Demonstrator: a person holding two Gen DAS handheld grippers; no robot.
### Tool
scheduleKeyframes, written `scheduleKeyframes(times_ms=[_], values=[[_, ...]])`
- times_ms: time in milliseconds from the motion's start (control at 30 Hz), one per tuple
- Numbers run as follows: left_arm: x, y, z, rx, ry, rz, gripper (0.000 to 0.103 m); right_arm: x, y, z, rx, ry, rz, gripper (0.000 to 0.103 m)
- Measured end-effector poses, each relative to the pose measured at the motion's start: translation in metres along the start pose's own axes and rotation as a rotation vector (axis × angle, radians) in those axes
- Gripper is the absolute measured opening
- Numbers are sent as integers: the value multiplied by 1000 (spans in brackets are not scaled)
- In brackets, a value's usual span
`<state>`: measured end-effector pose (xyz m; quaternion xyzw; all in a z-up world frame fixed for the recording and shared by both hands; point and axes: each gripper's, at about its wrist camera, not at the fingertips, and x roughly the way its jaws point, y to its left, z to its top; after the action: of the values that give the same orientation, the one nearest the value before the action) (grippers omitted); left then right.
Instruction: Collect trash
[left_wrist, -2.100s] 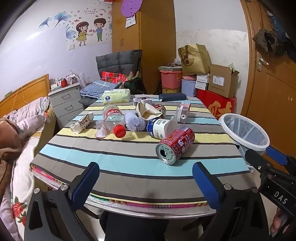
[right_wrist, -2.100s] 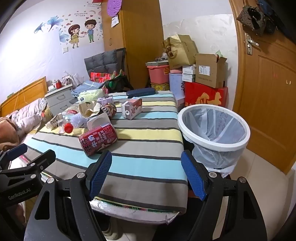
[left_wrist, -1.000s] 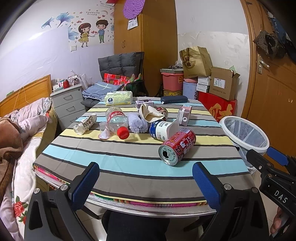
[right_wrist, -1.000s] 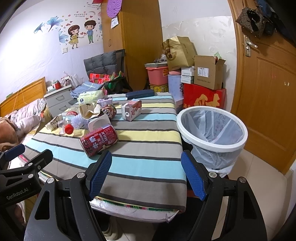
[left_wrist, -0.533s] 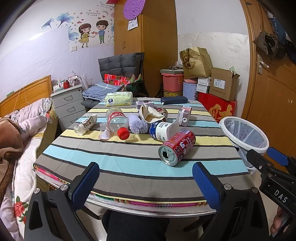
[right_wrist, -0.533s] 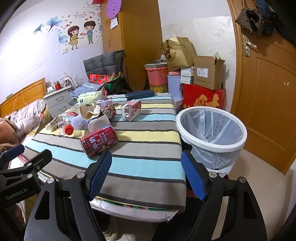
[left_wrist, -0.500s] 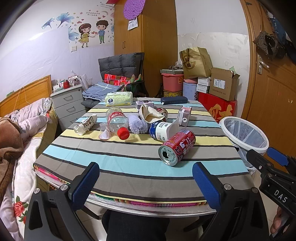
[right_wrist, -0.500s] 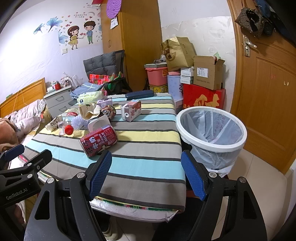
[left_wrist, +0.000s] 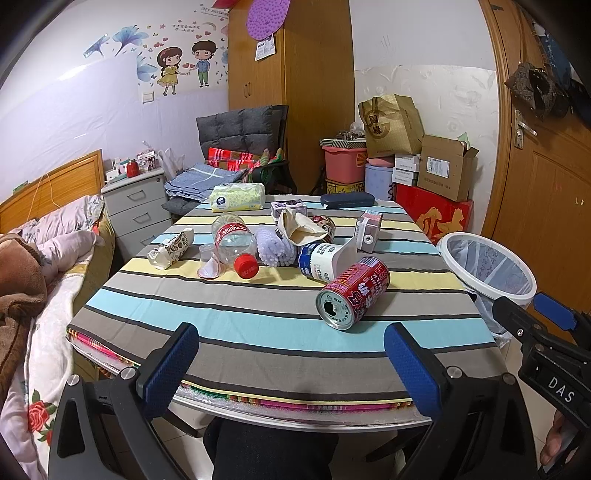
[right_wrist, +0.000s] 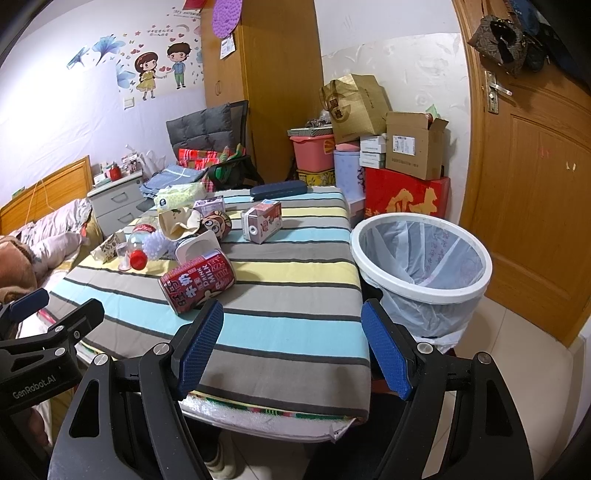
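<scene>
Trash lies on a striped table: a red can on its side nearest me, a blue-white cup, a plastic bottle with a red cap, a small carton, a crumpled wrapper and a paper bag. A white bin with a clear liner stands on the floor at the table's right. My left gripper is open and empty at the near table edge. My right gripper is open and empty, near the table's right corner beside the bin.
A tissue pack and dark case lie at the table's far end. A bed is on the left, boxes and a wooden door on the right, a chair behind.
Both grippers have drawn back slightly from the table over the first second, then held still. Nothing on the table has moved.
</scene>
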<state>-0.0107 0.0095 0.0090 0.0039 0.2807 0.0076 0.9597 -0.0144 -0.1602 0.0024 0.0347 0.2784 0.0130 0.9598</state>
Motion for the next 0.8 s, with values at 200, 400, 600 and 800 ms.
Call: scheduleKeyframes(times_ms=[200, 400, 600, 800], values=[[0, 0, 0, 0, 0, 0, 102, -1, -1, 1, 1, -2, 0, 79], [0, 0, -1, 0, -1, -1, 102, -1, -1, 2, 2, 0, -2, 79], [0, 0, -1, 0, -1, -1, 102, -2, -1, 3, 4, -2, -2, 79], [-2, 1, 1, 0, 5, -3, 102, -1, -2, 2, 5, 1, -4, 79]])
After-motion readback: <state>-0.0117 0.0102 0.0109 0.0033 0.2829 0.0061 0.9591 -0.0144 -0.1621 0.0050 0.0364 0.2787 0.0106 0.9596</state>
